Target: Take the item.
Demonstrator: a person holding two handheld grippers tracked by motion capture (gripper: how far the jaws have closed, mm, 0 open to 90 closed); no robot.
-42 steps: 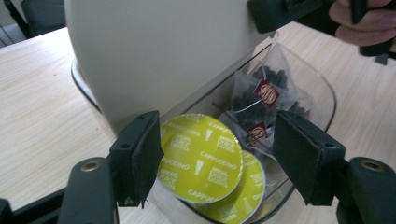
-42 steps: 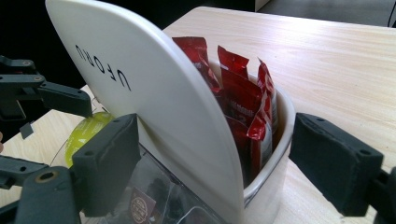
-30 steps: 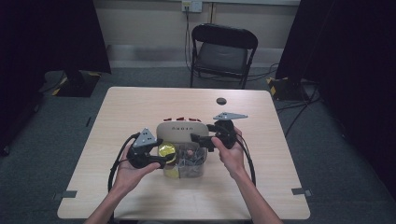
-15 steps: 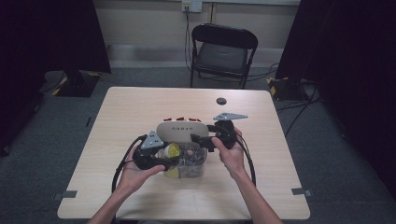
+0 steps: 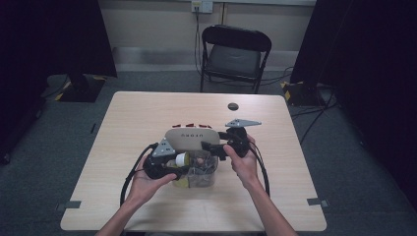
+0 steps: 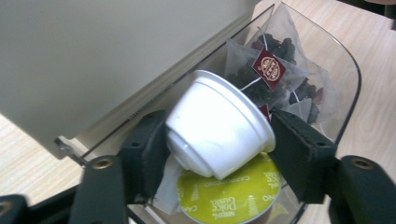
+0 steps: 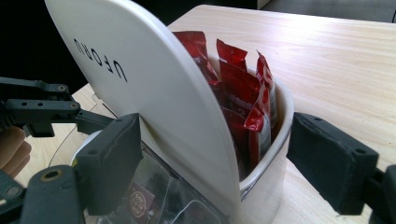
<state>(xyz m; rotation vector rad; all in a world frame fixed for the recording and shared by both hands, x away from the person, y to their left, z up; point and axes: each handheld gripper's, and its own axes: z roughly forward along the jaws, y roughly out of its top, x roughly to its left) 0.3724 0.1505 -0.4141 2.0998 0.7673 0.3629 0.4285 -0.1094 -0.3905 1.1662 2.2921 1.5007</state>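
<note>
Where a second ago the left gripper (image 5: 173, 169) sat at the near left corner of the clear box (image 6: 346, 70) with a yellow-lidded pod showing beside it, it now reaches over the box's left end, and its jaws have just been closing; they press on both sides of a white coffee pod (image 6: 218, 127); the right gripper (image 5: 212, 147) has kept its place.
White pod sits at the left end of the box, lying on a second pod with a yellow-green lid (image 6: 229, 196); tea bags (image 6: 280, 74) with dark red tags fill the box behind it; white hinged lid (image 5: 191, 137) stands up at the back, red sachets (image 7: 243, 93) in the compartment behind it.
Right gripper's jaws stand on either side of the lid and the back compartment; whether they press on it I cannot tell.
White pod lies tilted, axis slanting, narrow base toward the upper left, wide rim toward the lower right in the left gripper view.
</note>
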